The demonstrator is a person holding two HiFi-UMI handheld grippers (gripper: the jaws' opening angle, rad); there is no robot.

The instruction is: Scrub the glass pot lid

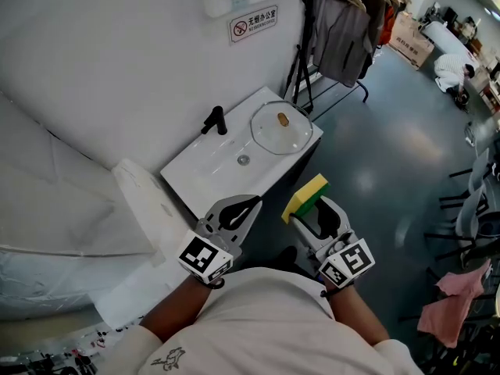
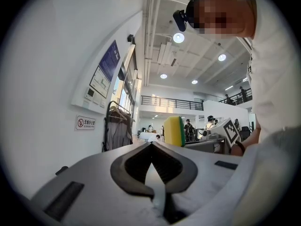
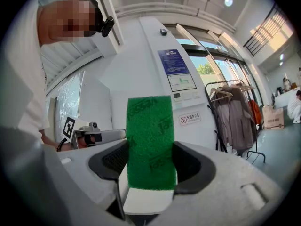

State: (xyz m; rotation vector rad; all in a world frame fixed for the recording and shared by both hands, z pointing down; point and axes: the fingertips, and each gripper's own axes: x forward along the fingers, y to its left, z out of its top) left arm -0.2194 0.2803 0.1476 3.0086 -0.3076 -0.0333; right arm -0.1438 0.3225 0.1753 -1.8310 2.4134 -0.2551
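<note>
Closest of all is the person's white shirt (image 1: 273,319), and just past it are the two grippers; the left gripper (image 1: 250,205) is shut tight with nothing in it, and the right gripper (image 1: 320,212) squeezes a yellow and green sponge (image 1: 306,196). Farther off, the glass pot lid (image 1: 281,127) lies flat on the right end of the white sink (image 1: 205,170), near the black tap (image 1: 215,121); the sponge is well apart from it. I think the sponge is ready, but no scrubbing has begun; all the rubbing is left to do.
</note>
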